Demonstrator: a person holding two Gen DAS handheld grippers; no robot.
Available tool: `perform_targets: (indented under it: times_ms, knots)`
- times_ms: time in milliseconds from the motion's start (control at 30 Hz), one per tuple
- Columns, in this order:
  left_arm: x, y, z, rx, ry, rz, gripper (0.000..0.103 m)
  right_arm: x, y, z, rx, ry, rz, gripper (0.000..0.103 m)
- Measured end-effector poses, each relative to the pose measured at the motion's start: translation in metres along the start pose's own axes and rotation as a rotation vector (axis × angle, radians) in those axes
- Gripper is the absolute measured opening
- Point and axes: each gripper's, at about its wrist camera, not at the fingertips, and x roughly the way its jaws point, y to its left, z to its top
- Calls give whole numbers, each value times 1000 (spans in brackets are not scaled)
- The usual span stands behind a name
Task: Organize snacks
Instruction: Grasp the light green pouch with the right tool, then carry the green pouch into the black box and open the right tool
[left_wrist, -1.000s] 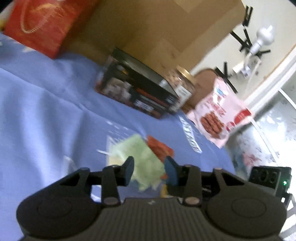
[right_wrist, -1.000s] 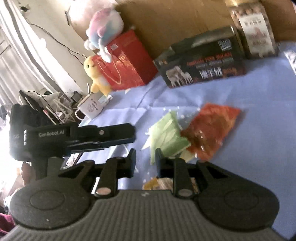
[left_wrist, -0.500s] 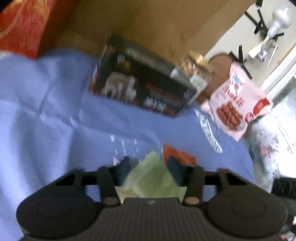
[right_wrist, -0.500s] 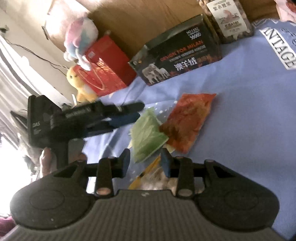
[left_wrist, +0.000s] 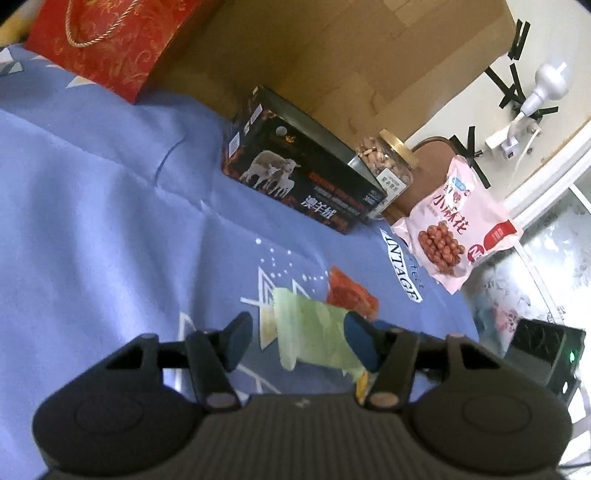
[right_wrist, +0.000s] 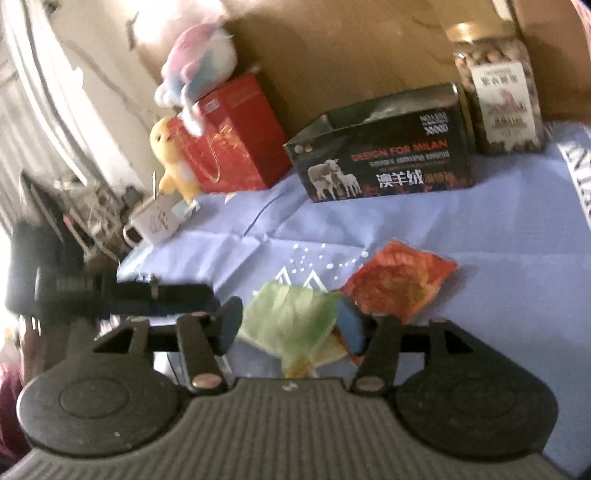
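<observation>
Landmark: black rectangular cardboard box printed with sheep (left_wrist: 303, 177), lying lengthwise at the back of my blue printed cloth-covered bench (left_wrist: 92, 229); every place below is given from it.
Green packet: pale green translucent plastic snack packet (left_wrist: 314, 325), flat on the cloth well in front of the box, lying loose so either tool can reach it.
Orange packet: crinkled orange-red foil snack packet (right_wrist: 399, 284), just beside the green one on its right, their edges overlapping, likewise in front of the box.
Yellow packet: a yellowish corner (right_wrist: 325, 354) shows under the green packet; I cannot tell what it is.
Left gripper (left_wrist: 301, 341): my fingers are opening, parted either side of the green packet; the right pad overlaps its edge, the left stands clear, so nothing is gripped.
Right gripper (right_wrist: 290, 326): my fingers are also opening, straddling the same green packet from the other hand's side, pads not pressing.
Stored snacks: clear plastic jar of nuts with a gold lid (left_wrist: 388, 162) stands touching the box's right end; pink printed snack bag (left_wrist: 458, 225) leans just right of the jar. I judge the back row is the intended line-up.
Next step, judged: one tool should close on the green packet and carry it toward the box.
</observation>
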Motion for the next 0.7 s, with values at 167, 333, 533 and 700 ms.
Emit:
perform_targets:
  times_ms: [167, 333, 533, 700]
  knots:
    - [26, -8, -4, 28, 69, 4, 60, 11, 10, -6, -131, 72, -62, 62]
    - [38, -16, -12, 49, 114, -27, 35, 30, 30, -18, -270, 115, -74, 45]
    - [22, -37, 16, 121, 43, -23, 35, 32, 33, -2, -315, 38, -104, 36]
    - [29, -62, 53, 200, -19, -21, 35, 26, 25, 31, -306, -89, -121, 36]
